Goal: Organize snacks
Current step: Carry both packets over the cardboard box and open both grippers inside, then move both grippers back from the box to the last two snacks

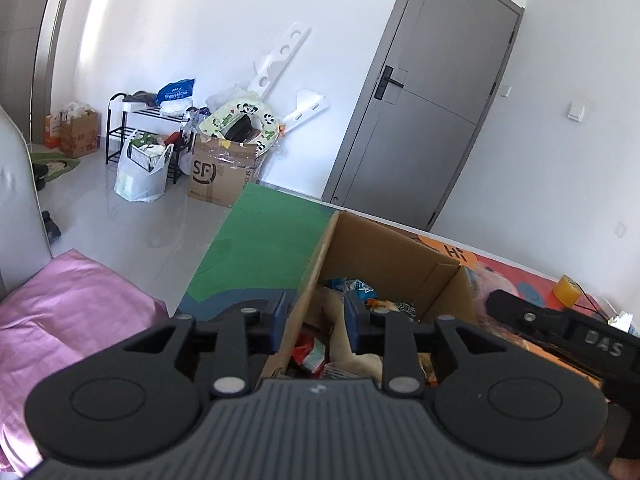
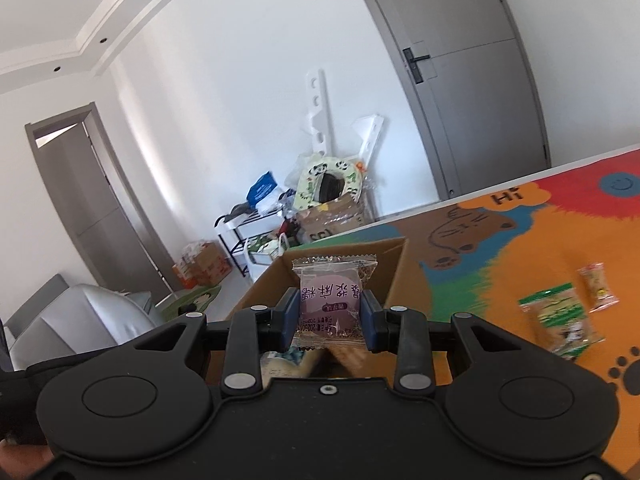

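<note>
An open cardboard box (image 1: 384, 256) stands on the colourful mat and holds several wrapped snacks (image 1: 360, 288). My left gripper (image 1: 316, 320) straddles the box's left wall, one finger outside and one inside; whether it pinches the wall I cannot tell. My right gripper (image 2: 330, 316) is shut on a purple round snack in a clear wrapper (image 2: 332, 300), held over the box (image 2: 332, 252). The right gripper also shows in the left wrist view (image 1: 532, 316). Two more snack packets, a green one (image 2: 560, 320) and a small red one (image 2: 598, 286), lie on the mat to the right.
The mat (image 2: 520, 240) covers a table with a white edge. A yellow tape roll (image 1: 566, 290) sits at the far right. A pink bed cover (image 1: 60, 320) is at the left. Boxes, bags and a shoe rack (image 1: 160, 140) stand against the far wall beside a grey door (image 1: 420, 100).
</note>
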{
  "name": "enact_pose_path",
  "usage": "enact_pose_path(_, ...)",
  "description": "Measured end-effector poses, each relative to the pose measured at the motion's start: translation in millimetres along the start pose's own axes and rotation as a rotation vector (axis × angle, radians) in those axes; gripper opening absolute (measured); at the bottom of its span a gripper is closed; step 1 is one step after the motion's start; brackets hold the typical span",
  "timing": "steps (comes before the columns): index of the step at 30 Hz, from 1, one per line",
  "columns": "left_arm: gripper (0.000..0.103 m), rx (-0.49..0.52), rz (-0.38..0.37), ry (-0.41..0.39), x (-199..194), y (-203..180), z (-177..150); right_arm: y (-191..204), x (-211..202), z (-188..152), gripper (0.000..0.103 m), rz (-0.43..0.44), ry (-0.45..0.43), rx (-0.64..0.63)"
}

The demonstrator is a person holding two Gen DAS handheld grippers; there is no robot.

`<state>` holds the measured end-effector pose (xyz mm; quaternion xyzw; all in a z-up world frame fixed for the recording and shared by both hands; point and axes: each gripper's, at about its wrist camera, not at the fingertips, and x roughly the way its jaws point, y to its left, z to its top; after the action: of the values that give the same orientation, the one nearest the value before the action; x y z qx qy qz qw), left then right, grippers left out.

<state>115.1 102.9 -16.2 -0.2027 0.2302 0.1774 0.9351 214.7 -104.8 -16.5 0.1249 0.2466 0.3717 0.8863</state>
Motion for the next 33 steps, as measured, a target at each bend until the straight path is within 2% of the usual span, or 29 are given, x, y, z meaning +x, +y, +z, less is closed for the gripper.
enact_pose_path(2, 0.04, -0.006, 0.004, -0.003, -1.8, 2.0, 0.5, 4.3, 7.9, 0.5, 0.035, 0.01, 0.013, 0.0)
enact_pose_path(5, 0.048, -0.01, 0.004, -0.018, -6.3, 2.5, 1.0, 7.8, 10.5, 1.1, 0.046, 0.008, 0.017, -0.002)
enact_pose_path(8, 0.053, -0.011, -0.002, -0.019, -8.1, 0.8, 0.9, 6.3, 2.6, 0.1, 0.048, 0.008, 0.008, 0.011)
enact_pose_path(11, 0.058, -0.01, -0.012, -0.018, -9.7, -2.1, -1.2, 2.5, -7.3, -2.3, 0.052, -0.015, -0.003, 0.014)
enact_pose_path(15, 0.069, 0.001, -0.027, -0.019, -11.3, -8.8, -6.5, -8.6, -24.3, -7.2, 0.067, -0.051, -0.029, 0.036)
enact_pose_path(18, 0.075, 0.017, -0.04, -0.017, -12.5, -18.0, -9.9, -19.9, -36.0, -11.0, 0.073, -0.086, -0.033, 0.052)
enact_pose_path(21, 0.08, 0.039, -0.044, -0.02, -13.2, -29.2, -14.0, -33.7, -48.2, -14.7, 0.083, -0.117, -0.047, 0.081)
enact_pose_path(27, 0.087, 0.072, -0.063, -0.019, -11.6, -56.9, -21.8, -63.2, -69.4, -19.9, 0.097, -0.214, -0.072, 0.123)
enact_pose_path(33, 0.09, 0.106, -0.071, -0.014, -10.0, -84.6, -31.0, -85.6, -92.5, -26.5, 0.103, -0.276, -0.089, 0.136)
